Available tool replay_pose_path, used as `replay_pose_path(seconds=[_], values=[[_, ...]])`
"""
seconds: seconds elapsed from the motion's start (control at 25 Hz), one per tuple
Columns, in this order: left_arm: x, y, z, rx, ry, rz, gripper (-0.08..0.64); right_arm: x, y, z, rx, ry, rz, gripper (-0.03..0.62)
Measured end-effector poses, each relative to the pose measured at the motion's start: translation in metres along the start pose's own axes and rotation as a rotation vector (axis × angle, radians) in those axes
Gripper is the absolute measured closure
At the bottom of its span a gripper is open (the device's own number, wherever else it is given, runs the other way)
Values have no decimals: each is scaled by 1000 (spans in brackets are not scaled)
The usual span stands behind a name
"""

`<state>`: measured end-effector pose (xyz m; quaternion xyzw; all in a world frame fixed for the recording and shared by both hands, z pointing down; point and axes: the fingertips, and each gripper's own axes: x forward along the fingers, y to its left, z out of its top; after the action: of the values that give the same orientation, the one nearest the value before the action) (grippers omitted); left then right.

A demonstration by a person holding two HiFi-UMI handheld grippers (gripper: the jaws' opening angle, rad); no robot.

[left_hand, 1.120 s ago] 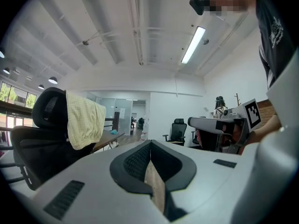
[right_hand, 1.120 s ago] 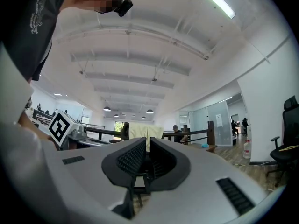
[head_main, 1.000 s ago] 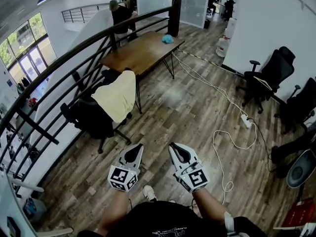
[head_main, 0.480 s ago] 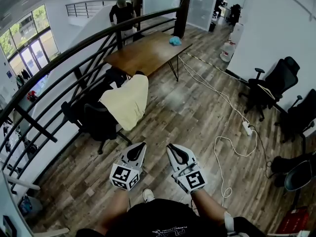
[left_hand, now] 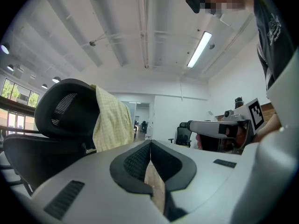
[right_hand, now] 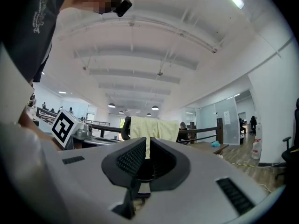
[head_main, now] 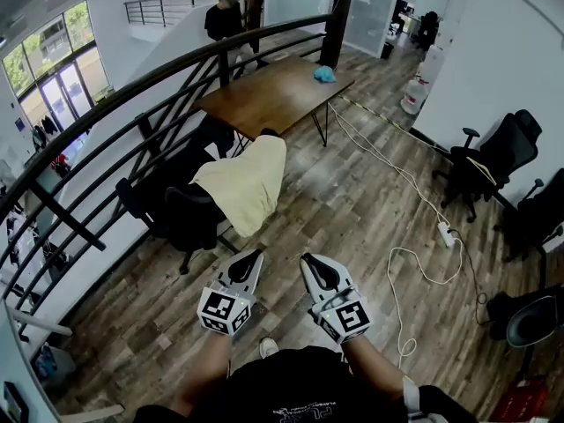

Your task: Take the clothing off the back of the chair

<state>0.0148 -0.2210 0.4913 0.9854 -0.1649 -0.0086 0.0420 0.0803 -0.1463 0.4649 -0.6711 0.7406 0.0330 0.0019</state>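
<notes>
Holding: nothing; left gripper (head_main: 249,256) and right gripper (head_main: 310,259) were both closed, side by side.
Cloth: yellow cloth (head_main: 245,188) hung over the chair (head_main: 187,216) back, well ahead of both grippers.
Table: table (head_main: 269,95) stood just beyond the chair.
Railing: railing (head_main: 132,82) ran beside the chair, on its left.

The wood-plank floor (head_main: 352,210) carries a black office chair (head_main: 187,215) at nine o'clock, a wooden table (head_main: 264,95) at twelve and a white cable (head_main: 388,167) trailing toward three. A pale yellow garment (head_main: 247,183) drapes the chair's back; a small blue thing (head_main: 324,74), perhaps cloth, lies at the table's one-o'clock end.
</notes>
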Motion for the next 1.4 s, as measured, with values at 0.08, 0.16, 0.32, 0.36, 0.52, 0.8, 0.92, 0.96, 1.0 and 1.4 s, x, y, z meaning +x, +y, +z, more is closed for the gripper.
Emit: replay_pose_path(seconds=[0.08,0.16,0.32,0.36,0.52,0.8,0.92,0.96,1.0,1.4], values=[[-1,2,4,0,-8,2,546,3,2,-3,15,8,1,554],[-2,4,7,5,-15,4,546,8,4,-3,16,5,6,554],[-4,10,9,7,-27,13,546,17,7,-1,2,26,22,554],[-5,12,10,7,-28,18,546,20,7,-1,1,22,24,555],[-8,18,9,13,-27,51,546,31,5,-6,-10,52,42,557],[-3,28,9,24,-19,141,546,53,-4,-1,-1,-14,143,568],[-2,32,10,30,-17,187,546,62,-9,-3,-11,17,196,572],[-1,32,10,31,-17,202,546,65,-10,-3,-12,18,214,572],[0,32,11,31,-18,215,546,66,-12,-4,-13,20,228,572],[-3,47,12,37,-19,394,546,91,-27,-11,-14,49,340,572]])
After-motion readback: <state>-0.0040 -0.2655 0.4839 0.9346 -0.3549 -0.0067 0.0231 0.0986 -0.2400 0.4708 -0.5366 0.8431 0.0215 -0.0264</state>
